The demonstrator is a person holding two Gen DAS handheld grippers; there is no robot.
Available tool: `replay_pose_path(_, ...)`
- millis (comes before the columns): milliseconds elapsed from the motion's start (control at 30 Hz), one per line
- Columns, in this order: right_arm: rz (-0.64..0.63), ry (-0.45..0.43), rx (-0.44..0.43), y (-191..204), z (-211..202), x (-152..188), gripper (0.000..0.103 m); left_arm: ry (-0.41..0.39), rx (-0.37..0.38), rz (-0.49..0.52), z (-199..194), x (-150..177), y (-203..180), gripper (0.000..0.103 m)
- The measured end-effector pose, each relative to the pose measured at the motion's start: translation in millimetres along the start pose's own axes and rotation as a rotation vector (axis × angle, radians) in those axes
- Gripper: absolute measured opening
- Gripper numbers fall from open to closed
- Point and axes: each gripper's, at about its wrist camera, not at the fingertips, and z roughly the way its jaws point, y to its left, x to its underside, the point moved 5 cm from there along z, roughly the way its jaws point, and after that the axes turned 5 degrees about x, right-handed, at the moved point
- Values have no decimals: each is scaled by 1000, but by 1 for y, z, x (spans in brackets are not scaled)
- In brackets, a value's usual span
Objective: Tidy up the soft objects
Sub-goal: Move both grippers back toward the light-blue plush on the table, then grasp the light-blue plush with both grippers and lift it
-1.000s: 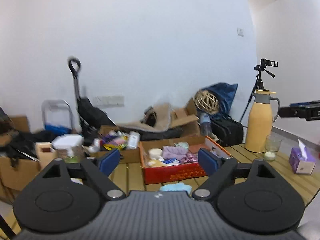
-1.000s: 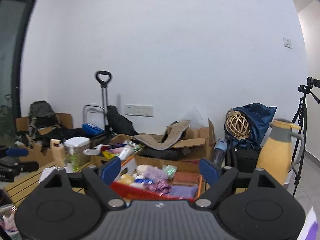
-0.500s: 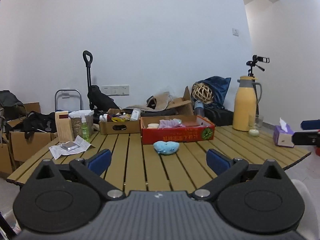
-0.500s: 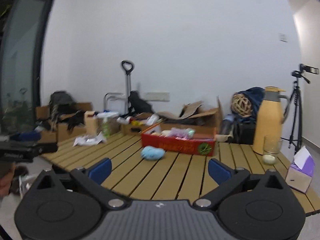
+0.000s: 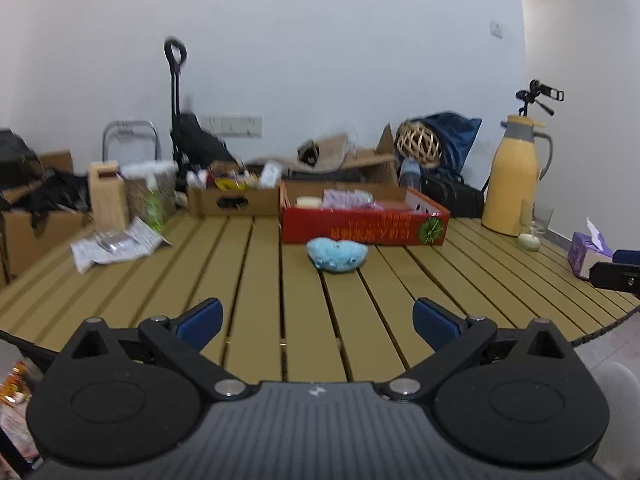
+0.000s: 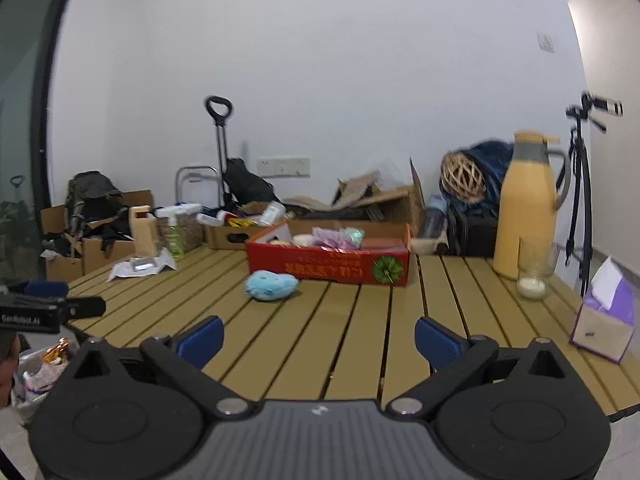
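Nearest: two black hand-held grippers with blue finger pads, left gripper (image 5: pixel 316 316) and right gripper (image 6: pixel 319 334), both spread wide with nothing between the fingers, poised over the near edge of one slatted tan wooden table (image 5: pixel 256 320). Further in, alone on the slats: one fluffy light-blue soft toy (image 5: pixel 337 255), just in front of one red cardboard tray (image 5: pixel 362 230) and outside it. Inside the tray: a crumpled lilac cloth (image 6: pixel 334 238), a pale round item, other pieces too blurred to name. To the right: one clear glass (image 6: pixel 534 272), one purple tissue box (image 6: pixel 606 322), one tall yellow thermos jug (image 6: pixel 528 208). Behind, at the table's far edge: one brown cardboard box (image 5: pixel 234 198) crammed with mixed packets and bottles.
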Motion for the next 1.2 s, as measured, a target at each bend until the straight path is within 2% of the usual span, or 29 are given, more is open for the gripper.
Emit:
replay_pose_path(200, 73, 78, -54, -5, 89, -14, 95, 45, 38, -73, 90, -23, 15, 102)
replay_pose_path(300, 80, 116, -91, -1, 141, -21, 89, 87, 45, -126, 142, -32, 24, 87)
replay_pose_path(433, 95, 182, -156, 8, 212, -30, 78, 150, 73, -194, 207, -39, 39, 77)
replay_pose_path(567, 140, 251, -247, 19, 283, -38, 67, 202, 105, -235, 255, -43, 50, 61)
replay_pose_path(667, 158, 306, -279, 27, 329, -35, 60, 223, 154, -263, 279, -43, 55, 56)
replay_pose_path(767, 197, 352, -340, 37, 362, -29, 56, 251, 220, -352, 295, -38, 59, 53)
replay_pose_path(833, 258, 380, -382, 39, 376, -23, 47, 266, 259, -393, 299, -35, 62, 48)
replay_pose_path(933, 321, 384, -432, 38, 382, -22, 36, 270, 303, -464, 302, -33, 68, 46)
replay_pose_path(1100, 363, 394, -436, 38, 376, -20, 32, 255, 311, -494, 299, -34, 70, 41)
replay_pose_path(1200, 300, 340, -412, 44, 349, -31, 32, 227, 318, -502, 281, -40, 64, 40)
